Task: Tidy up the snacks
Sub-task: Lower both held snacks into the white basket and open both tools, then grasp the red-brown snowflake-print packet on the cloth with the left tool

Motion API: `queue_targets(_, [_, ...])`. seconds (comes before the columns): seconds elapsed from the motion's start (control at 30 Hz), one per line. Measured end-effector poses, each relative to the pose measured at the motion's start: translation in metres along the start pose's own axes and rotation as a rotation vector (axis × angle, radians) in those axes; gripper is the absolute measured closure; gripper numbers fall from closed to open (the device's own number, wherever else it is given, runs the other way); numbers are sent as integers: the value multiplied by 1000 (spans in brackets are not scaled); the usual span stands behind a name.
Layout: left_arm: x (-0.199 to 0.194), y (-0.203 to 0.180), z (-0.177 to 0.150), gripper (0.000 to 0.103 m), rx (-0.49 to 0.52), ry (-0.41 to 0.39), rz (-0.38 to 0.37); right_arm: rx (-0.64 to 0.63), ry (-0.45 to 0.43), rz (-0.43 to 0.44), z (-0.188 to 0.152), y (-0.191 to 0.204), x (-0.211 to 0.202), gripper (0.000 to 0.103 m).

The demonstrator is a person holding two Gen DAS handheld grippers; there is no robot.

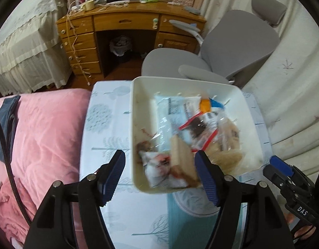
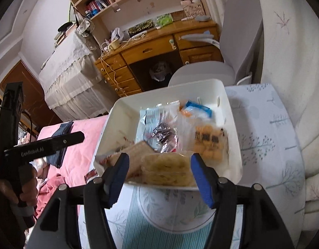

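Observation:
A white plastic bin [image 1: 138, 95] stands on a small table and holds several wrapped snacks. A tan wafer pack [image 1: 183, 157] stands tilted at its near end, beside a red and white packet [image 1: 157, 170]. My left gripper [image 1: 160, 175] is open over the bin's near edge, empty. In the right wrist view the bin [image 2: 232, 112] holds a noodle-like snack pack [image 2: 166, 169] at the near rim and an orange puff bag [image 2: 209, 143]. My right gripper [image 2: 159, 175] is open, its jaws standing either side of the noodle pack without gripping it.
The table has a pale tree-print cloth [image 1: 105, 124]. A pink quilt [image 1: 45, 137] lies to the left. A grey office chair [image 1: 232, 47] and a wooden desk [image 1: 122, 20] stand behind. The right gripper's body [image 1: 292, 188] shows at lower right of the left view.

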State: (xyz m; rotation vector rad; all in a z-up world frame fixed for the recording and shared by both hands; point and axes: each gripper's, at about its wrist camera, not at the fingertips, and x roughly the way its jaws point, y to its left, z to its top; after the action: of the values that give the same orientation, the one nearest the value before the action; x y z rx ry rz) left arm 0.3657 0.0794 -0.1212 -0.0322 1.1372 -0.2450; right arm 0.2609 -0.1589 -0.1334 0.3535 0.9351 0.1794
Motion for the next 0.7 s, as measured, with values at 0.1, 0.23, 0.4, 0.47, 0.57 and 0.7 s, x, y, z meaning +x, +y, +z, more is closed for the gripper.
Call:
queue_targets(0.1, [-3,17,-6,35,7,1,6,35,12,-12,-15,6,1,39])
queue_targets(0.23, [-6,44,-17,34,25,16,1,79,17,-52,-33,19,0,36])
queue_targets(0.4, [-3,74,-30,34,71,55,-4,139,-20,-109,-50,39,-9,35])
queue_targets(0.47, [1,85,-35,34,99,77,2,161,-40,-129,-57,46,-13,33])
queue_targets(0.57, [8,99,-45,34,143,116,2,204,-51,-159,-67,56,-16,32])
queue_targets(0.7, [23,114,-57,34,202,156,3,254,-52,-182,-83,68,-16,32])
